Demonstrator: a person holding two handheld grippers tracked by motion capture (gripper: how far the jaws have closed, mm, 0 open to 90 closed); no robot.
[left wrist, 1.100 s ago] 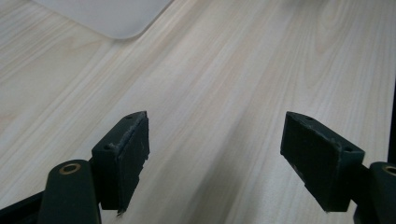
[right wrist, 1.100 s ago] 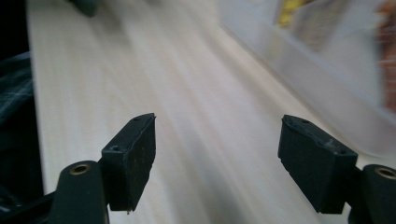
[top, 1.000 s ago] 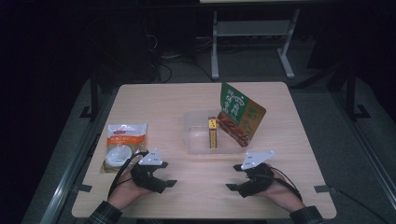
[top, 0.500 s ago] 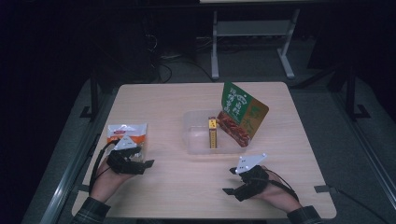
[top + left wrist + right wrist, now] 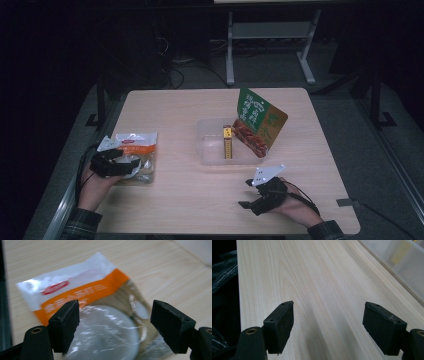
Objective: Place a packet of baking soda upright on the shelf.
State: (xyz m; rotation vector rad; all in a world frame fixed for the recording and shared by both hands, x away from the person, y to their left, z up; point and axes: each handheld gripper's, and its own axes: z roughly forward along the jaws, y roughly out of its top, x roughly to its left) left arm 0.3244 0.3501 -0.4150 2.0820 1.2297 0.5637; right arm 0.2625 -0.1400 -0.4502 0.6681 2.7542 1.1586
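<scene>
An orange-and-white snack packet (image 5: 140,150) with a round pale disc inside lies flat near the table's left edge. My left gripper (image 5: 131,166) hovers over it, open. In the left gripper view the packet (image 5: 82,290) lies under and between the wide jaws of my left gripper (image 5: 115,325), and the pads do not press on it. My right gripper (image 5: 245,194) rests open near the front right of the table, over bare wood, with nothing between its jaws (image 5: 328,327).
A clear plastic container (image 5: 210,150) stands mid-table with a narrow yellow box (image 5: 227,142) in it. A green-and-red bag (image 5: 260,122) leans at its right end. The container's edge (image 5: 402,267) is seen in the right gripper view. The wooden table (image 5: 200,200) is bare in front.
My left gripper has moved left and a little away from the front edge, coming over the snack packet. The right gripper has stayed where it was.
</scene>
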